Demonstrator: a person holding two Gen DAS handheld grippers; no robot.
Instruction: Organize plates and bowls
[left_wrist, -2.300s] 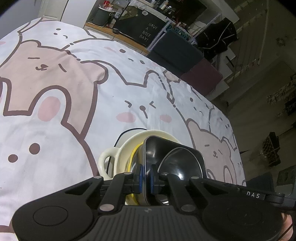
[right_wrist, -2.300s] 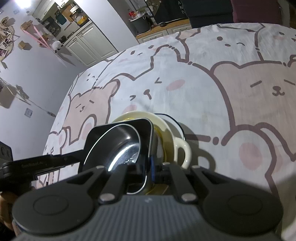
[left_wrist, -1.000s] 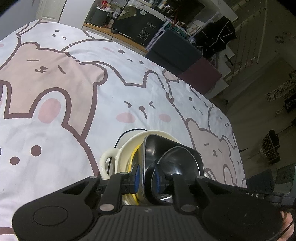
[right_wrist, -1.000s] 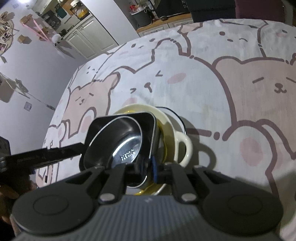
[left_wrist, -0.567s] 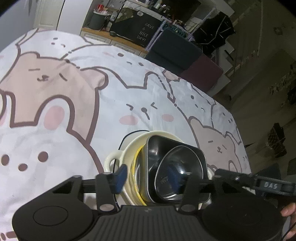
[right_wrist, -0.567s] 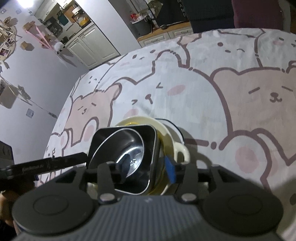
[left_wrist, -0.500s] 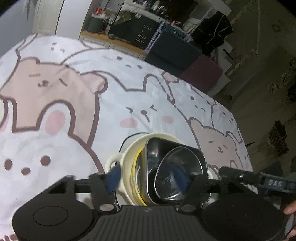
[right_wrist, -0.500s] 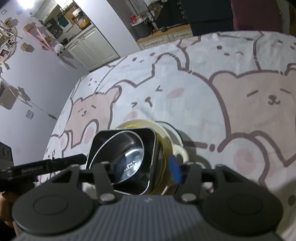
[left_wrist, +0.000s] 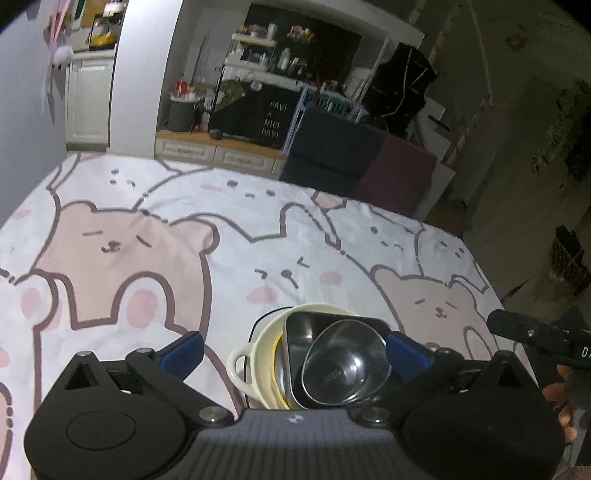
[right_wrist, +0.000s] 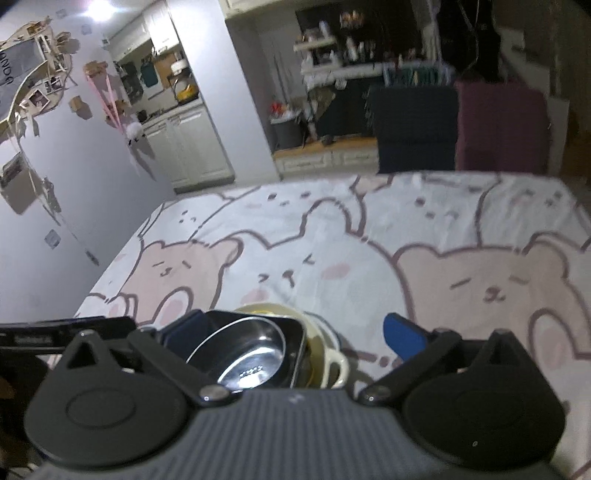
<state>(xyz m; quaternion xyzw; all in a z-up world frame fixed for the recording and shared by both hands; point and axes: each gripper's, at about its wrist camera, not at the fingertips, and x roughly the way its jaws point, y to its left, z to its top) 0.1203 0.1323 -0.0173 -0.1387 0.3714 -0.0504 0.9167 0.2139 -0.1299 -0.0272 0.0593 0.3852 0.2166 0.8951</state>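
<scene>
One round steel bowl (left_wrist: 345, 363), one square steel dish (left_wrist: 295, 332), one cream handled bowl (left_wrist: 255, 354), one dark-rimmed plate (left_wrist: 258, 325), stacked together.

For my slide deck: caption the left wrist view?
Open left tool above a steel bowl nested in a stack on the bear cloth.

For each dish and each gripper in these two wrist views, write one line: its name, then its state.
Round steel bowl: upright, nested on top inside the square steel dish.
Square steel dish: upright, nested in the cream bowl, held by nothing.
Cream bowl: upright on the bear-print cloth, bottom of the stack.
Left gripper: open, jaws just widened, clear of the stack.
Right gripper: open, jaws just widened, gripping nothing.
</scene>
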